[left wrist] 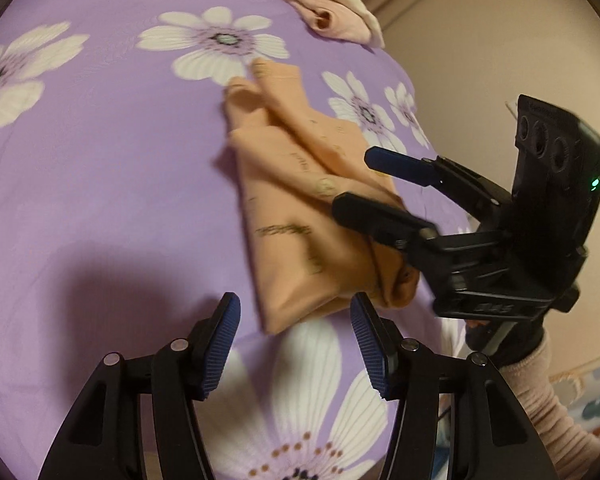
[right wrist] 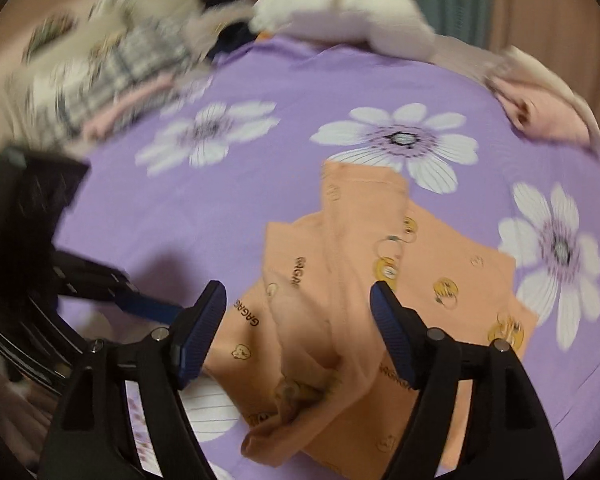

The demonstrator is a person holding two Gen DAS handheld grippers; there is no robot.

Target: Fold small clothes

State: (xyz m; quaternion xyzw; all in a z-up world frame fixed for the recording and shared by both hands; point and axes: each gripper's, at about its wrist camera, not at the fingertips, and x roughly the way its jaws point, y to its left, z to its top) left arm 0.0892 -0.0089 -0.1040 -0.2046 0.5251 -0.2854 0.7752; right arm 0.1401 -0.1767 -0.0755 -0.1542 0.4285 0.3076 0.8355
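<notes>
The orange garment (right wrist: 384, 292) lies partly folded on the purple flowered bedsheet (left wrist: 100, 168), one long flap laid over its middle and a bunched end nearest the person. Both tools are off the cloth: the left tool (left wrist: 296, 344) stands spread with nothing between its blue pads, its tips just short of the garment's near corner. The right tool (right wrist: 300, 320) is spread too, hovering over the bunched end without pinching it; in the left wrist view it (left wrist: 360, 180) comes in from 3 o'clock above the cloth.

To my eye a fold has just been laid and let go, so this is a pause between folds. The next move looks like a fresh pinch on the loose, crumpled end at 6 o'clock, then carrying it toward 12 o'clock to halve the piece. That end is thick and uneven, so a shallow pinch may take only the top layer.

Open sheet runs wide from 9 through 12 o'clock of the garment. The bed's edge curves close at 3 o'clock, and a pink garment (left wrist: 336, 12) lies near that edge at 1 o'clock. A blurred pile of clothes (right wrist: 112, 64) sits far off at 10 o'clock.
</notes>
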